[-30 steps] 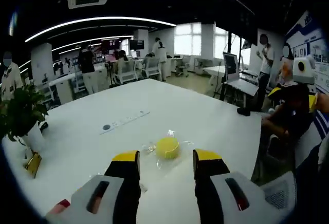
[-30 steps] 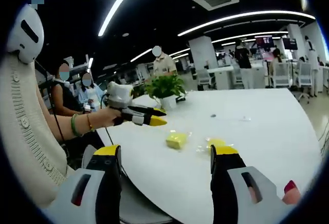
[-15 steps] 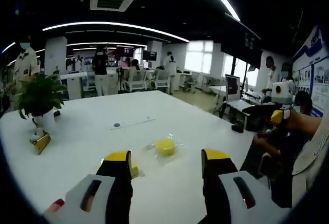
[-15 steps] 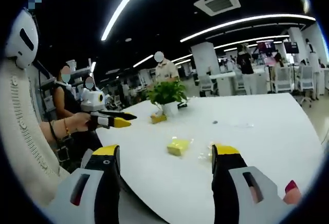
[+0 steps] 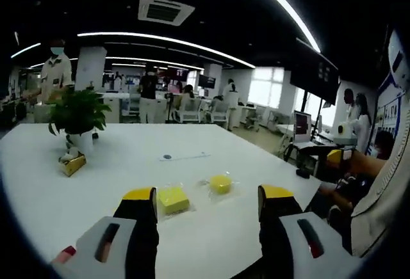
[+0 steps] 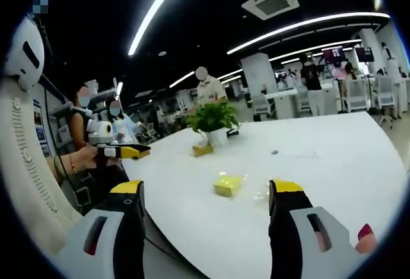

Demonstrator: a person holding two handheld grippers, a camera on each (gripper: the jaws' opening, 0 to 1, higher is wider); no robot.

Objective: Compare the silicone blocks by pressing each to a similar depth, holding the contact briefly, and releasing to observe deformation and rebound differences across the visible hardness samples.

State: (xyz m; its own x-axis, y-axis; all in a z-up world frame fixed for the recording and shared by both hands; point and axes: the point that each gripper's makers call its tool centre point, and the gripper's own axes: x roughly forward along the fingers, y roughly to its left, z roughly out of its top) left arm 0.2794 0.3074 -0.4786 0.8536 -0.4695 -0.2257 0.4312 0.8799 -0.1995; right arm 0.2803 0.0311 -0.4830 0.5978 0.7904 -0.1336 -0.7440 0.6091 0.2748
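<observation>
Left gripper view: wide left claw (image 5: 206, 203), potted plant (image 5: 78, 118) beyond square block (image 5: 173, 199).

A potted plant (image 5: 77, 118) is seen on a white table (image 5: 115, 164), with a small gold box (image 5: 73, 164) lying just beside its pot. A flat strip (image 5: 184, 157) is laid further along the tabletop. Office chairs (image 5: 192, 107) and standing people (image 5: 54, 77) are seen behind, under ceiling light strips (image 5: 160, 39) and an air vent (image 5: 165, 11).
</observation>
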